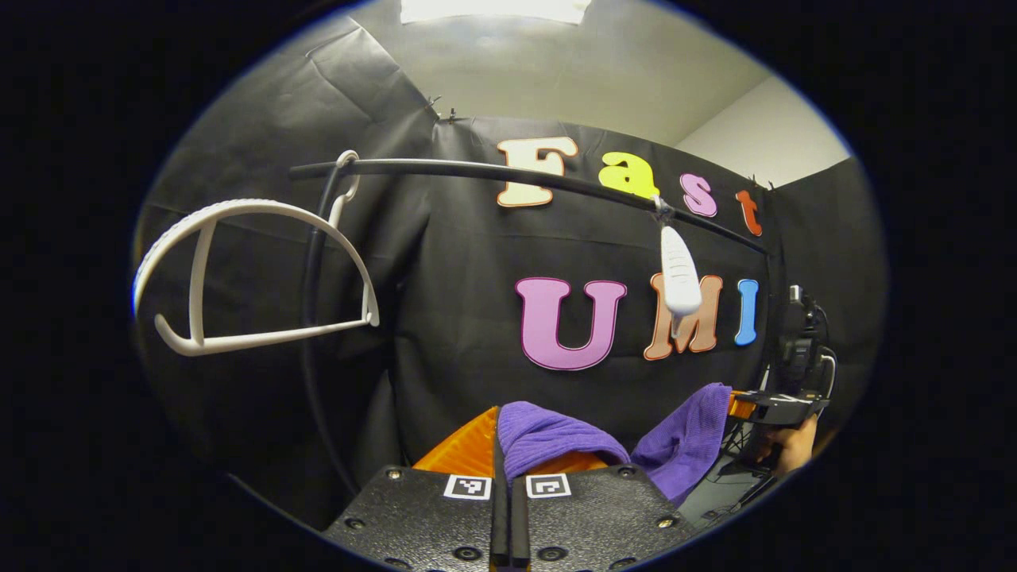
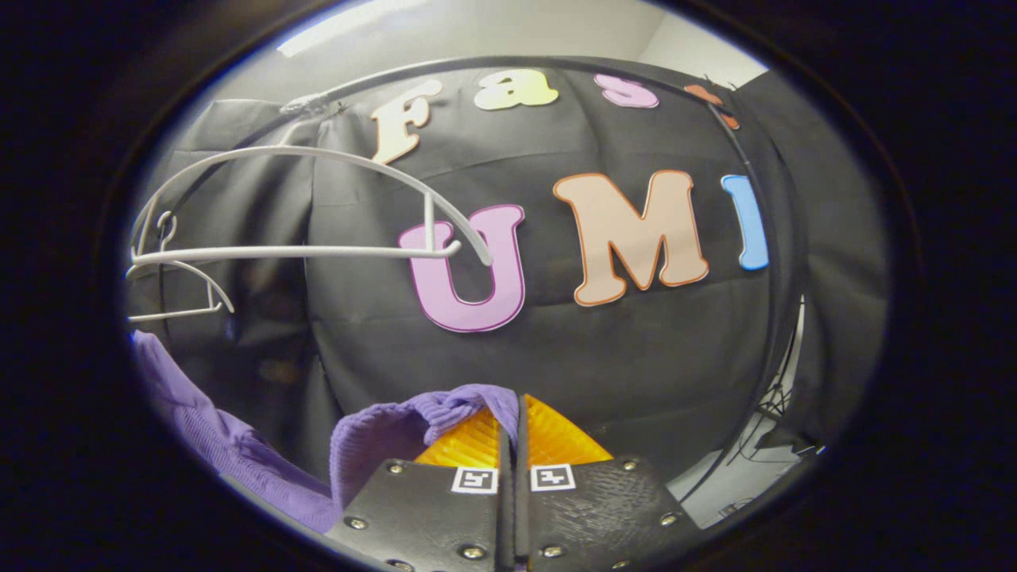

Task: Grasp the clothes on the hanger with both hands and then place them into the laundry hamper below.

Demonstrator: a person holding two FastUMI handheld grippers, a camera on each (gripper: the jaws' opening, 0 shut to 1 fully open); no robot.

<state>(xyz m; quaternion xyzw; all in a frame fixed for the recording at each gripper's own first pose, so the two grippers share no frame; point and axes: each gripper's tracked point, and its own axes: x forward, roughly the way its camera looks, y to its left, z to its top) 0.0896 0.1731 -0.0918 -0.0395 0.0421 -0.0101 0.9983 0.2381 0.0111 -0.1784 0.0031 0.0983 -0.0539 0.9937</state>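
Observation:
A purple knitted garment (image 1: 556,441) is pinched between the orange fingers of my left gripper (image 1: 499,445), which is shut on it. The cloth sags to the right toward my right gripper (image 1: 747,407), seen farther off in a person's hand. In the right gripper view the same purple garment (image 2: 413,425) bunches over the left orange finger, and my right gripper (image 2: 518,429) is shut on its edge. More of the cloth (image 2: 206,429) trails off to the lower left. A bare white hanger (image 1: 238,278) hangs from the black rail (image 1: 477,171); that hanger (image 2: 318,238) carries nothing.
A second white hanger (image 1: 680,278) hangs edge-on farther right on the rail. Another white hanger (image 2: 171,270) sits behind the bare one at the left. The black upright of the rack (image 1: 311,318) runs down on the left. Cables (image 2: 775,405) hang at the lower right.

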